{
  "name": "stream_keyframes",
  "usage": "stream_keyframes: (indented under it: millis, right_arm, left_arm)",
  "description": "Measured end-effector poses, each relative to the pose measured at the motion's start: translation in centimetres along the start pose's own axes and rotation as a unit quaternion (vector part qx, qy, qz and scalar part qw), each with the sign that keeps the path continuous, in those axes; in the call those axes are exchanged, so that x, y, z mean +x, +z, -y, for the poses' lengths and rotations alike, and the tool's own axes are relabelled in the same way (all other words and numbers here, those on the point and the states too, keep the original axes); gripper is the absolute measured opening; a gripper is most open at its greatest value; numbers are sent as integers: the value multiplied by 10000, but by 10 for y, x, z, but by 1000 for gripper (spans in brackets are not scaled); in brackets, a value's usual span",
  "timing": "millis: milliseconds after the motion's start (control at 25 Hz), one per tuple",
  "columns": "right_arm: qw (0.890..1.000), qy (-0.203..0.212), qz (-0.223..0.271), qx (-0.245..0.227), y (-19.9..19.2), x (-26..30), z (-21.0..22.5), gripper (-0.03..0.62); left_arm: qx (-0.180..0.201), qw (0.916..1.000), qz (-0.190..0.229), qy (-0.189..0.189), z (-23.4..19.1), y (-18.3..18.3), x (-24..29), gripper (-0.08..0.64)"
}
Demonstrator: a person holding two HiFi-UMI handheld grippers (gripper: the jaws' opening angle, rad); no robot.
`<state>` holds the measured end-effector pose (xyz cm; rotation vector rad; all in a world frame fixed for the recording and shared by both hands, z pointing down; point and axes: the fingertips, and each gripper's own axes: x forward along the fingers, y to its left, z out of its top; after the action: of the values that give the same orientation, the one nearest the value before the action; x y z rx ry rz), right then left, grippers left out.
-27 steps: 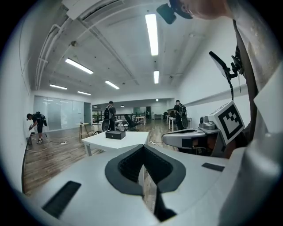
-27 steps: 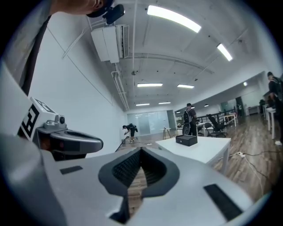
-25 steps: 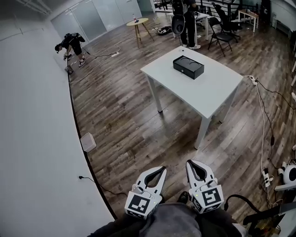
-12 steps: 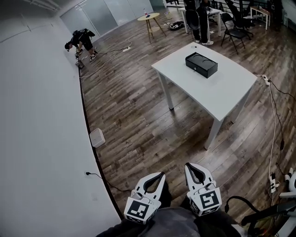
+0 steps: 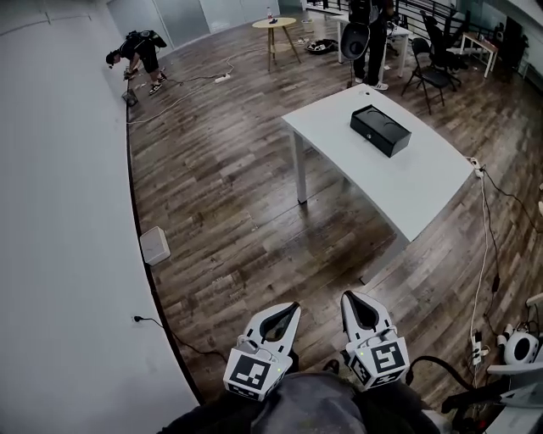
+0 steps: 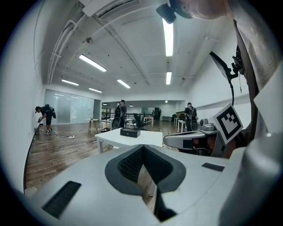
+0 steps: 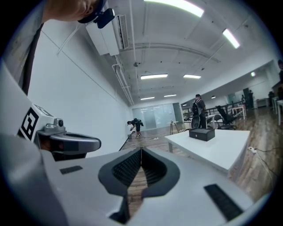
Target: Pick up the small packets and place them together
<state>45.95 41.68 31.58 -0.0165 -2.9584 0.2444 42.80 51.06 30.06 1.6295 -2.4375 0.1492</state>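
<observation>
No small packets show in any view. My left gripper [image 5: 287, 307] and right gripper [image 5: 353, 297] are held side by side close to the body at the bottom of the head view, pointing out over the wood floor. Both are shut, jaw tips meeting, with nothing between them; the left gripper [image 6: 142, 146] and the right gripper [image 7: 141, 150] show the same in their own views. Ahead stands a white table [image 5: 411, 182] with a black box [image 5: 380, 130] on it. The table [image 7: 219, 148] and the box [image 7: 202, 133] appear to the right in the right gripper view.
A white wall runs along the left, with a small white box [image 5: 155, 246] on the floor beside it. Cables [image 5: 488, 254] trail on the floor at the right. Far off are a crouching person [image 5: 140, 51], a standing person [image 5: 366, 34], chairs [image 5: 433, 68] and a round side table [image 5: 276, 25].
The whole view has shifted across the room: the table now sits further right and looks a little nearer. Both grippers keep their place at the bottom, still shut.
</observation>
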Motion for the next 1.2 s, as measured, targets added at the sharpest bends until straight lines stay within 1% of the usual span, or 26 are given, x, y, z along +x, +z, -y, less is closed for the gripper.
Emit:
stream_keyframes:
  millis: [200,400,520,640,760,920,1040,1200]
  right_arm:
    - [9998,-120,-33,-165,9,47,-16,5]
    - [9982,-581,2,-124,17,73,-11,5]
    - [9969,-771,42,-169,24,85,-13,5]
    - [9961,-853,2,-204,27,100,-14,5]
    - [9961,-850,0,-228,32,114,-15,5]
    - [9972,-701,-93,-248,29,136,-21,5]
    - [9974,-678,-131,-219,25,155,-10,5]
    - [9965,-813,-148,-149,23,185,20,5]
  left_arm:
    - [-75,9996,92,-241,-47,6,11,3]
    - [7,9976,100,-679,-72,7,23,3]
    - [14,9965,94,-830,-89,8,28,3]
    - [-43,9962,97,-867,-108,9,34,3]
    - [-73,9959,95,-892,-117,8,36,3]
    - [-236,9970,65,-730,-139,5,40,3]
    - [-254,9976,-28,-649,-154,-2,52,3]
    - [-203,9973,-112,-696,-171,0,88,3]
